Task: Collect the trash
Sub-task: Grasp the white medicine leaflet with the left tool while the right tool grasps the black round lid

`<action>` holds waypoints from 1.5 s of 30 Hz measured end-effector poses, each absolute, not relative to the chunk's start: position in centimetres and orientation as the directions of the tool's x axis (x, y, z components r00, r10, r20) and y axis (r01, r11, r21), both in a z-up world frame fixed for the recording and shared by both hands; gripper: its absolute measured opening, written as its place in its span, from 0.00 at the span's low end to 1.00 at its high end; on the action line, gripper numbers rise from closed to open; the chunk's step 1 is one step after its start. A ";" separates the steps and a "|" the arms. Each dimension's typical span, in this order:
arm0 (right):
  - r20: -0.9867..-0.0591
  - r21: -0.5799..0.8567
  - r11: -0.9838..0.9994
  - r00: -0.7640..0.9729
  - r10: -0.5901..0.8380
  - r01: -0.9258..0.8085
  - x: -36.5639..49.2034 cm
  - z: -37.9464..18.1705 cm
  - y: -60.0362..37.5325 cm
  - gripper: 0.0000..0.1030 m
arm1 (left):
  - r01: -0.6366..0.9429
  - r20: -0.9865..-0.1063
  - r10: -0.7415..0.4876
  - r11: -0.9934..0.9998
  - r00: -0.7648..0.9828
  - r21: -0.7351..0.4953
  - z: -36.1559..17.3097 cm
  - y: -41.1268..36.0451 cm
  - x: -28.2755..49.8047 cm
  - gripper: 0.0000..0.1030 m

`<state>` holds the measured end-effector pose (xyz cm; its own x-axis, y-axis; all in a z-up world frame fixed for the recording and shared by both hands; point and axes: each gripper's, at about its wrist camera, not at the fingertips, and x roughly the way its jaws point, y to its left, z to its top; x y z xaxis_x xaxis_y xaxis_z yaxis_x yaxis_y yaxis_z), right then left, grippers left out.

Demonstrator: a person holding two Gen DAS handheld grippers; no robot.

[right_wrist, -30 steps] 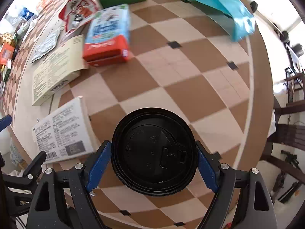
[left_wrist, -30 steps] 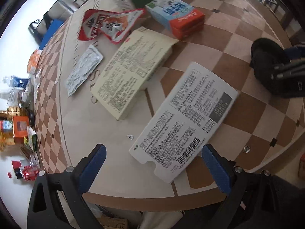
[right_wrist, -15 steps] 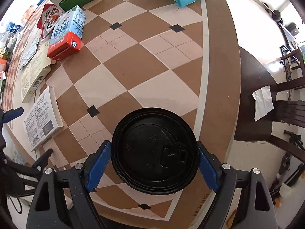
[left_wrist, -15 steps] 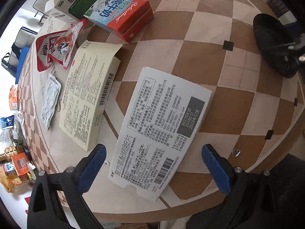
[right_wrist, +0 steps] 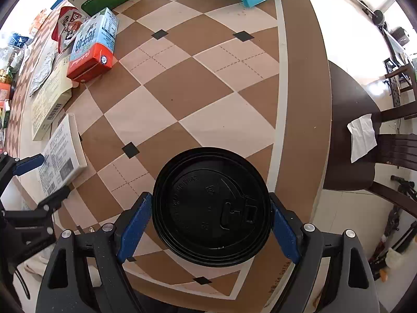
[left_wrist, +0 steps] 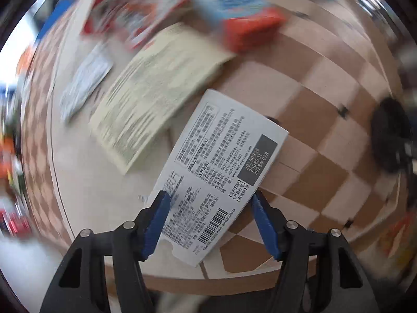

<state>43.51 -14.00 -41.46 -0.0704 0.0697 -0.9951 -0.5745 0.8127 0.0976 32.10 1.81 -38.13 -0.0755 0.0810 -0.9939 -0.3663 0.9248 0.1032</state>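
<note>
While the left gripper (left_wrist: 209, 203) points down over the near edge of the table (right_wrist: 208, 83), its jaws are closing on the white box (left_wrist: 221, 161), and the blue pads look to be meeting the box's two long sides; a grip across the narrow width is likely the easiest hold on something so flat. Whether the box is lifted yet I cannot tell. Beyond it lie a cream box (left_wrist: 156, 96), a foil pack (left_wrist: 83, 80) and a milk carton (right_wrist: 93, 47), all smeared by blur in the left view. Further right, the right gripper (right_wrist: 208, 221) clasps a black cup lid (right_wrist: 211, 206) by its rim. Any cup under that lid is hidden. No bin shows.
</note>
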 end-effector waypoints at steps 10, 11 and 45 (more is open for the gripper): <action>-0.991 0.132 0.809 -0.108 0.084 -0.574 43.0 -41.4 -13.1 0.88 | -0.361 -0.990 0.092 0.924 -0.108 0.125 -38.1 2.1 32.5 0.69; -0.991 0.124 0.804 -0.107 0.076 -0.581 42.9 -41.5 -12.9 0.88 | -0.309 -0.984 0.136 0.936 -0.120 0.167 -38.3 1.7 33.0 0.74; -0.995 0.100 0.790 -0.078 0.066 -0.605 39.7 -40.6 -12.9 0.83 | -0.450 -0.998 -0.054 0.892 -0.029 -0.035 -40.6 5.3 28.9 0.98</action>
